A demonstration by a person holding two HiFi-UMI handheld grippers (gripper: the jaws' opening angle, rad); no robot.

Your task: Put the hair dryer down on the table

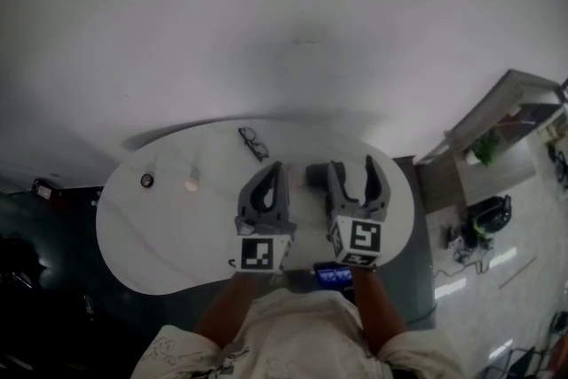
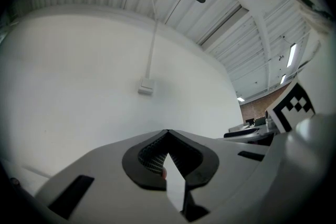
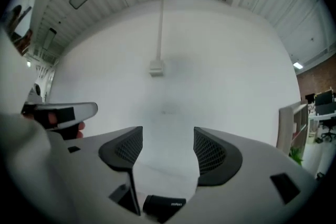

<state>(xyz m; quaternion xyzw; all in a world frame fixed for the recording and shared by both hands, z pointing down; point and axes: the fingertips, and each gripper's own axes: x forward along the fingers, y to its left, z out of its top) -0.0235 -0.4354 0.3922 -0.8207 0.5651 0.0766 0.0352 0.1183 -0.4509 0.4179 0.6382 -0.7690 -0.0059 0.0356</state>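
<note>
The hair dryer point(image 1: 315, 176) is a dark grey body lying on the white oval table point(image 1: 160, 235), between my two grippers and partly hidden by them. In the right gripper view its dark barrel point(image 3: 164, 206) lies low, just under the jaws and clear of both pads. My right gripper point(image 1: 353, 166) stands wide open with nothing between its fingers point(image 3: 216, 153). My left gripper point(image 1: 273, 169) sits just left of the dryer, its jaws closed tip to tip point(image 2: 168, 135) and holding nothing.
A pair of glasses point(image 1: 253, 142) lies at the table's far side. A small dark round object point(image 1: 146, 180) and a pale one point(image 1: 191, 185) sit at the left. A phone-like screen point(image 1: 335, 275) is at the near edge. Shelving point(image 1: 497, 138) stands to the right.
</note>
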